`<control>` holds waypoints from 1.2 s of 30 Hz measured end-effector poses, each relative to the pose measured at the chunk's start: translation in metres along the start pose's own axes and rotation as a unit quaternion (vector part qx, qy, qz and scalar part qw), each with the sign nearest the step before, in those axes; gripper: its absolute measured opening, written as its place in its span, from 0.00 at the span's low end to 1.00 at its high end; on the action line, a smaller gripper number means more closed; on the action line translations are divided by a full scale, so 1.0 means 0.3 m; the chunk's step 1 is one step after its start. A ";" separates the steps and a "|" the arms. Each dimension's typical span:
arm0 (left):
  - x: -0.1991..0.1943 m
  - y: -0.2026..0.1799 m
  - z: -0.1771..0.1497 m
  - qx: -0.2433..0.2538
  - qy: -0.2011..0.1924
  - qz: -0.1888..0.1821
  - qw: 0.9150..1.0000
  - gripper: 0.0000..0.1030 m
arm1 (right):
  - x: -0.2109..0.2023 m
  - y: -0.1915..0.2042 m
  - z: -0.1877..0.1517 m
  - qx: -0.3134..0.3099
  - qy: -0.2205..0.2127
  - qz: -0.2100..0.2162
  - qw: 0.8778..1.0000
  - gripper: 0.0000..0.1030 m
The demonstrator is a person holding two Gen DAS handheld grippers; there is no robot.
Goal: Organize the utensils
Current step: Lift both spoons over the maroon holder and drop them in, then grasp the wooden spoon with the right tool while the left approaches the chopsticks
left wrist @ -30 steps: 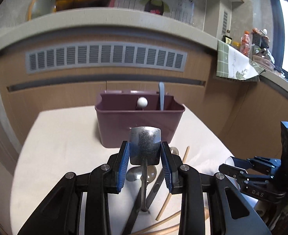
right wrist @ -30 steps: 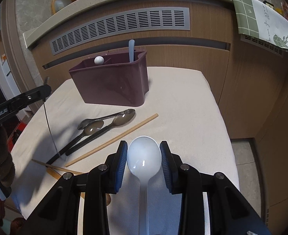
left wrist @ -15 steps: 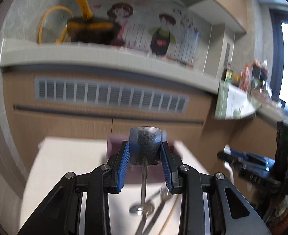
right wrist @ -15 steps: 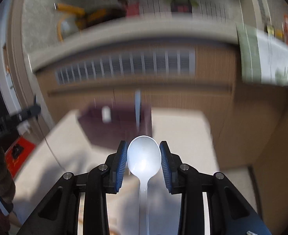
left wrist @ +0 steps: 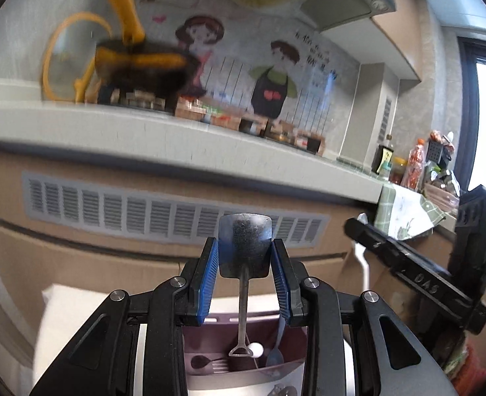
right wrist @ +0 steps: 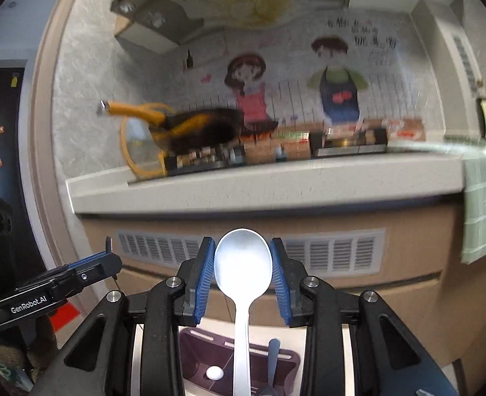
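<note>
The counter [right wrist: 275, 184] and its vented cabinet front [left wrist: 163, 214] stand well behind the purple bin [right wrist: 216, 359], whose open top lies just under both tools. The left gripper [left wrist: 244, 257] pinches a metal spoon [left wrist: 244, 247] by its bowl, long axis upright, handle hanging into the bin beside a blue utensil [left wrist: 275, 353] and a white ball-topped one [left wrist: 257, 349]. The right gripper [right wrist: 243, 264] likewise clamps a white spoon [right wrist: 243, 264] bowl-up, handle pointing down over the bin.
</note>
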State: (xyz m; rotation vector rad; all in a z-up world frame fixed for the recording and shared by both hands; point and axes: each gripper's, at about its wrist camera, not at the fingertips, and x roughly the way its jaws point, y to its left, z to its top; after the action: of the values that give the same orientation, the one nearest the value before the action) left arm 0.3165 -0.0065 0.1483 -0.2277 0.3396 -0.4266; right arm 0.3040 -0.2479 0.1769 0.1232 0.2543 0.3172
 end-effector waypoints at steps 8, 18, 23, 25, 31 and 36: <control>0.165 0.087 -0.094 -0.020 0.046 -0.002 0.999 0.32 | 0.208 -0.082 -0.141 0.029 0.049 -0.005 0.998 0.30; 0.212 0.088 -0.180 -0.034 0.093 -0.020 0.995 0.49 | 0.255 -0.128 -0.249 0.052 0.096 -0.001 0.994 0.32; 0.127 0.068 -0.180 -0.035 0.082 -0.011 0.996 0.50 | 0.163 -0.117 -0.251 0.040 0.096 -0.017 0.994 0.34; 0.089 0.064 -0.177 -0.037 0.079 -0.002 0.996 0.52 | 0.119 -0.105 -0.244 0.034 0.095 -0.015 0.995 0.34; -0.044 0.050 -0.240 -0.024 0.097 0.025 0.995 0.54 | -0.008 -0.012 -0.254 -0.009 0.122 0.000 0.992 0.34; -0.147 0.053 -0.386 -0.019 0.147 0.049 0.988 0.54 | -0.092 0.120 -0.409 -0.067 0.223 0.050 0.971 0.34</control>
State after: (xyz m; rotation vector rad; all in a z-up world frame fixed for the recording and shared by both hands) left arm 0.2422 0.0102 0.0495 -0.1838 0.6464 -0.3571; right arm 0.2355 -0.2132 0.0711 -0.0715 0.6727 0.4609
